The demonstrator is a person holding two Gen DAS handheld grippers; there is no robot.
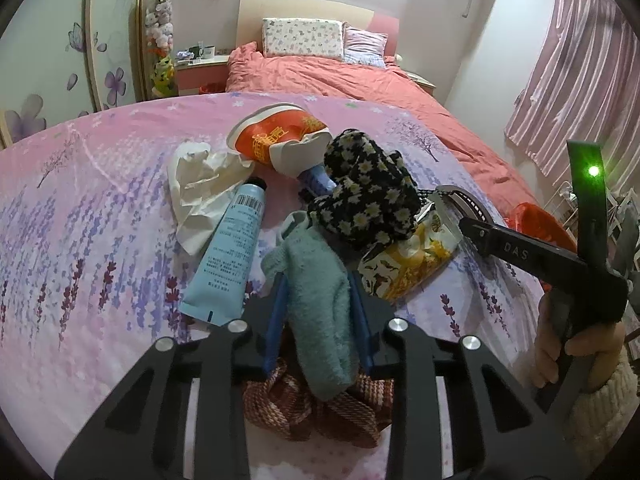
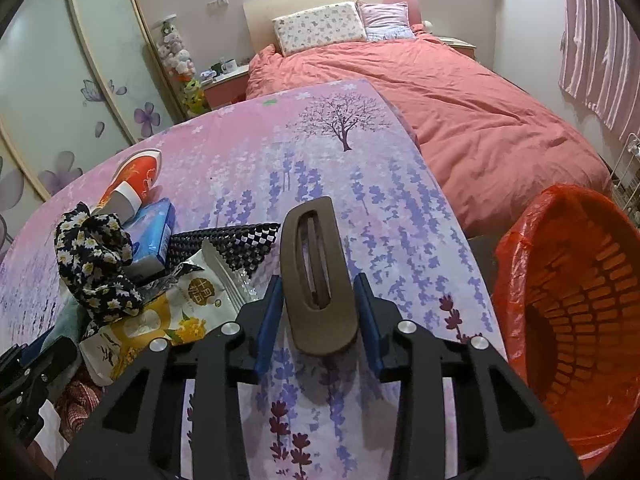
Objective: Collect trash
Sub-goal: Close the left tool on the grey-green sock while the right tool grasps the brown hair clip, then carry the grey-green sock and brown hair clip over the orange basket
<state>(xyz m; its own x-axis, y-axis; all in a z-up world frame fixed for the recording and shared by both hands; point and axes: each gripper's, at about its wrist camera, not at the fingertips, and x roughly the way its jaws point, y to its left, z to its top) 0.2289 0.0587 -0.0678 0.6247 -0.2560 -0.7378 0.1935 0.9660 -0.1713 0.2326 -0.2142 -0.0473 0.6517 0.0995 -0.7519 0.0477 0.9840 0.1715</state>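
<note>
Bedroom setting: a table covered in a lavender-print cloth stands at the foot of a bed with a salmon duvet, and serves as the landmark for all positions below.

Right gripper: jaws pinch a brown oval hair clip, held over the table's near-right area. A red-lined waste basket sits just off the table's right edge; as far as its visible part shows, it holds nothing.

Left gripper: jaws pinch a pale-green fuzzy sock over the table's near edge.

Remaining on the table (centre cluster): crumpled white tissue, blue tube, yellow snack wrapper, orange packet, floral scrunchie.

Assessment: collection appears barely begun; the obvious trash (tissue, wrapper) is still uncollected.
</note>
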